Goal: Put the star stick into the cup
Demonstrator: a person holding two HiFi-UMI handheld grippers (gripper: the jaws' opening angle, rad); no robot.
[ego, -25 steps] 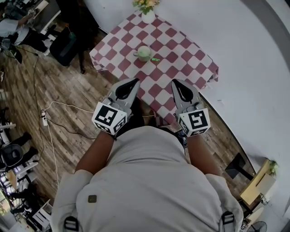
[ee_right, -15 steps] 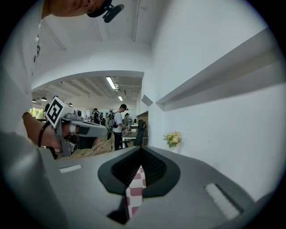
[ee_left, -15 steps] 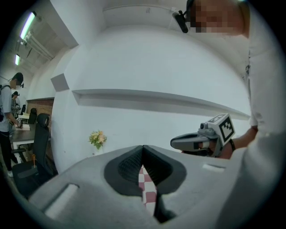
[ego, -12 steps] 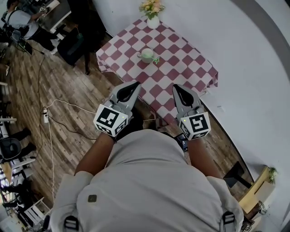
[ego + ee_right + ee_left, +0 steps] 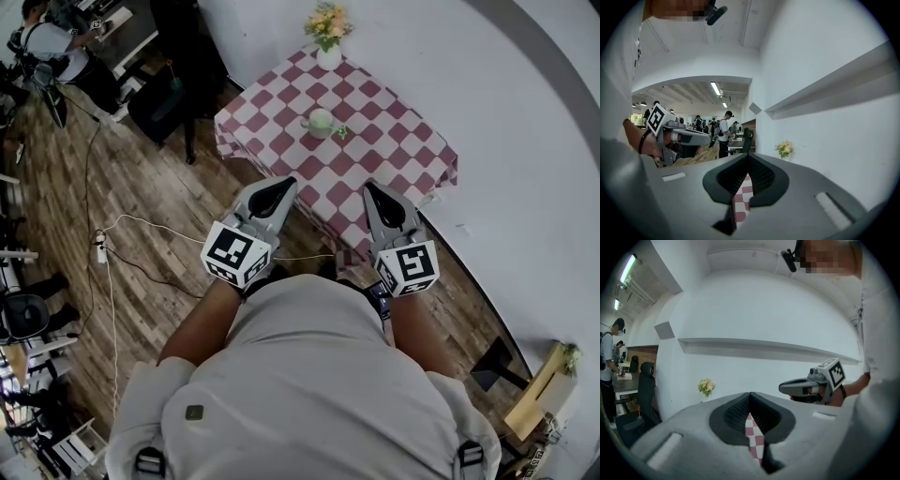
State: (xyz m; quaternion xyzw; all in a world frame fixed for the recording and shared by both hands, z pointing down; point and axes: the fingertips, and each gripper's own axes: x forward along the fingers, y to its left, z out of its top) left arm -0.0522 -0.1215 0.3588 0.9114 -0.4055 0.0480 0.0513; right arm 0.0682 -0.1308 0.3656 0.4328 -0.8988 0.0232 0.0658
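A pale green cup [image 5: 321, 122] stands on the table [image 5: 375, 164] under a red-and-white checkered cloth. The small green star stick [image 5: 340, 132] lies on the cloth just right of the cup. My left gripper [image 5: 284, 182] is shut and empty, held off the table's near edge, well short of the cup. My right gripper [image 5: 372, 187] is shut and empty too, beside the left one over the table's near corner. In the left gripper view the jaws [image 5: 750, 394] meet at their tips, with checkered cloth showing below them. The right gripper view shows the same for its gripper [image 5: 748, 155].
A white vase of flowers [image 5: 328, 49] stands at the table's far edge against the white wall. A black chair [image 5: 164, 98] is left of the table. White cables [image 5: 103, 248] run over the wooden floor. People stand at desks [image 5: 52, 42] far left.
In the head view the table, cup and star stick have drifted right and slightly down. Both grippers stay shut and side by side in front of the body.
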